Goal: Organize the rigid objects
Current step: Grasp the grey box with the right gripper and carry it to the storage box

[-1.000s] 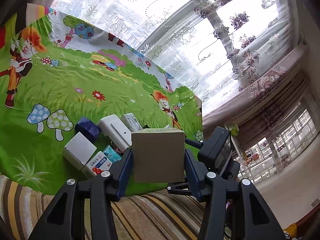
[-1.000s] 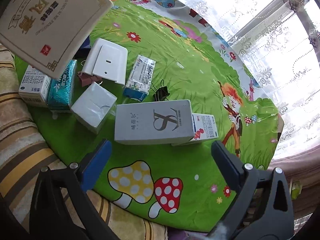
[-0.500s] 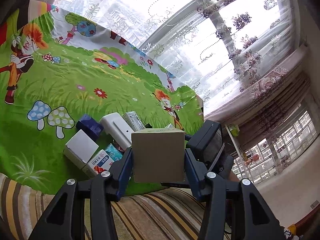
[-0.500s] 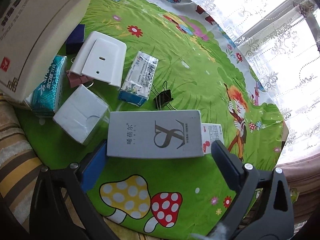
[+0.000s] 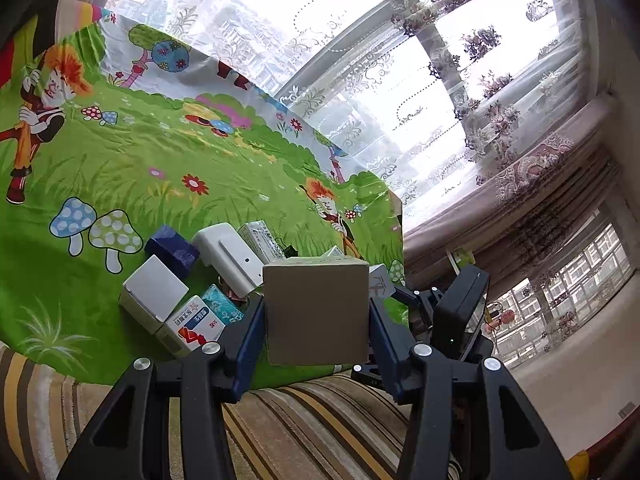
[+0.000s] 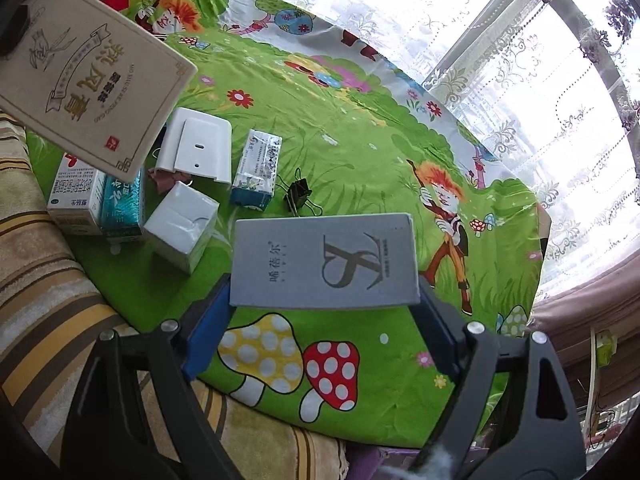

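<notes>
My left gripper (image 5: 316, 320) is shut on a beige cardboard box (image 5: 316, 312), held above the near edge of the green cartoon cloth (image 5: 160, 168). The right wrist view shows that same box (image 6: 92, 92) at the top left, printed with Chinese lettering. My right gripper (image 6: 324, 304) has a grey box with a large logo (image 6: 324, 264) crosswise between its fingers. Its jaws are closing and the blue pads (image 6: 208, 328) meet the box's two short ends. In the left wrist view the right gripper's black body (image 5: 460, 308) is at the right.
On the cloth (image 6: 360, 140) lie a white plastic casing (image 6: 196, 152), a small white box (image 6: 180, 232), a teal box (image 6: 122, 208), a red-and-white medicine box (image 6: 74, 196), a blue-and-white carton (image 6: 258, 168), a binder clip (image 6: 298, 196) and a dark blue box (image 5: 172, 246). Striped upholstery (image 6: 48, 280) borders the cloth.
The right jaws have narrowed onto the grey box's ends, and the small red-and-white box under its right end is out of sight. The left gripper and its beige box have stayed put.
</notes>
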